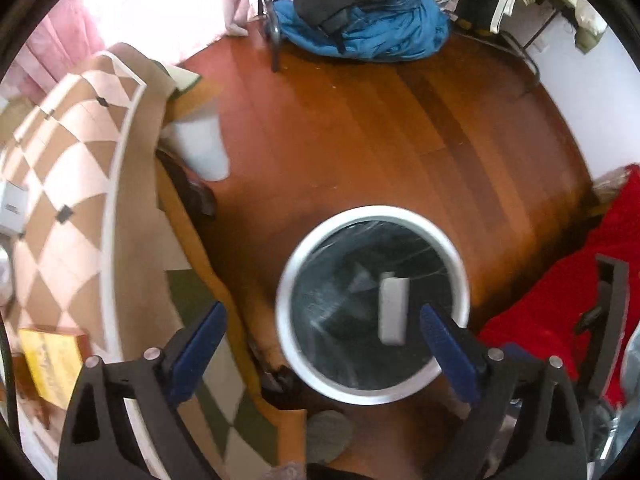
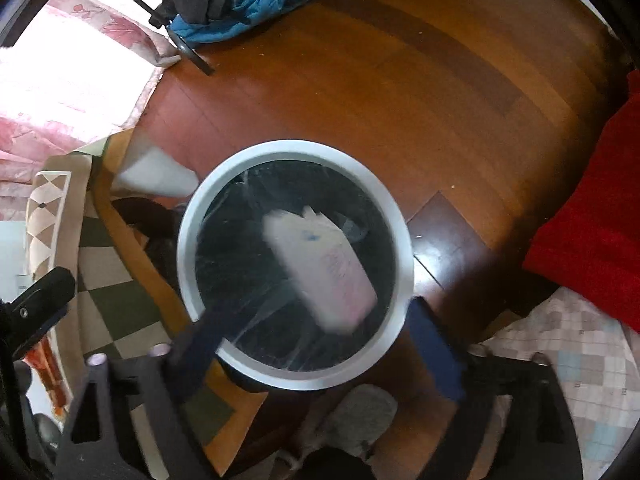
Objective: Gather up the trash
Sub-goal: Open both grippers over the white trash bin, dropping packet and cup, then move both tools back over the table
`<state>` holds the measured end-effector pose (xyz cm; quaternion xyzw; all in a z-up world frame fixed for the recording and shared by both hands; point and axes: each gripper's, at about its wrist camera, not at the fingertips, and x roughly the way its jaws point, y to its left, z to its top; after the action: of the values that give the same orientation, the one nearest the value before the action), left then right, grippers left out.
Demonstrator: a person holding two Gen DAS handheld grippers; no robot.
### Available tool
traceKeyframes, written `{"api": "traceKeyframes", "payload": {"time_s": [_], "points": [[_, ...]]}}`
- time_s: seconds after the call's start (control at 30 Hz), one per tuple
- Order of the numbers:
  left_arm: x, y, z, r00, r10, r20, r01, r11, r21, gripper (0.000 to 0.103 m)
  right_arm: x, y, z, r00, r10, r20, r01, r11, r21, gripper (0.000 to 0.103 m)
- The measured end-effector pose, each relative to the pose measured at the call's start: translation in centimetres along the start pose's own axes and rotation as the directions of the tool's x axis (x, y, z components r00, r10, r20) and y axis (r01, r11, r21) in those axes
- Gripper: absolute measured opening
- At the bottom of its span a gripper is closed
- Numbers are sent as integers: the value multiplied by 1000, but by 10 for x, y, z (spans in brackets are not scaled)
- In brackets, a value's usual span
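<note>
A round trash bin with a white rim (image 1: 288, 280) (image 2: 188, 236) and a dark liner stands on the wooden floor. In the left wrist view a small white packet (image 1: 393, 307) is inside the bin. In the right wrist view a blurred white and pink packet (image 2: 320, 268) is over the bin's opening, free of the fingers. My left gripper (image 1: 320, 334) is open above the bin's near edge and empty. My right gripper (image 2: 316, 334) is open above the bin and empty.
A patterned rug (image 1: 72, 168) lies at the left with a yellow box (image 1: 50, 360) on it. A blue jacket with dark clothes (image 1: 360, 28) lies at the far side. A red cloth (image 1: 580, 280) is at the right. A white paper (image 1: 200, 144) lies on the floor.
</note>
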<state>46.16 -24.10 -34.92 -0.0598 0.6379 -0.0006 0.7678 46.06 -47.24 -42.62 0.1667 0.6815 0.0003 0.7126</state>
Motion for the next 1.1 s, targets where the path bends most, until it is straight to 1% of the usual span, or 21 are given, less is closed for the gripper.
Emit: {"api": "traceKeyframes", "payload": {"time_s": [0.07,0.17,0.27,0.37,0.5,0.6,0.83,1.0,1.1], "points": [[2,1,-5,1000,21,1,-21,1000,15,99,-1,0,-2,998,-63,-1,63,998,-15,103],[4,-3,-14,998,58,-5,-57,998,36,100,-4,0,-4,987,-162,14,162,986,-46,103],[1,-6,-22,997,79,-1,-79,996,51,100,-8,-3,-6,980,-198,19,199,979,-38,103],[-7,-10,-27,996,94,10,-95,993,65,100,-18,-6,-10,977,-212,28,213,977,-29,103],[-24,-13,-35,996,87,26,-88,994,67,100,-41,-7,-19,980,-192,52,194,981,-26,103],[-45,-14,-39,994,94,60,-98,992,74,100,-65,-4,-27,985,-158,72,160,987,-28,103],[-107,-9,-52,985,83,154,-92,994,51,100,-135,10,-46,981,-112,160,121,991,-49,103],[-160,7,-66,970,107,219,-112,994,7,100,-188,27,-64,972,-62,227,79,994,-70,103],[-193,30,-78,957,114,266,-109,993,-33,100,-215,47,-78,967,-22,253,49,994,-102,103]]}}
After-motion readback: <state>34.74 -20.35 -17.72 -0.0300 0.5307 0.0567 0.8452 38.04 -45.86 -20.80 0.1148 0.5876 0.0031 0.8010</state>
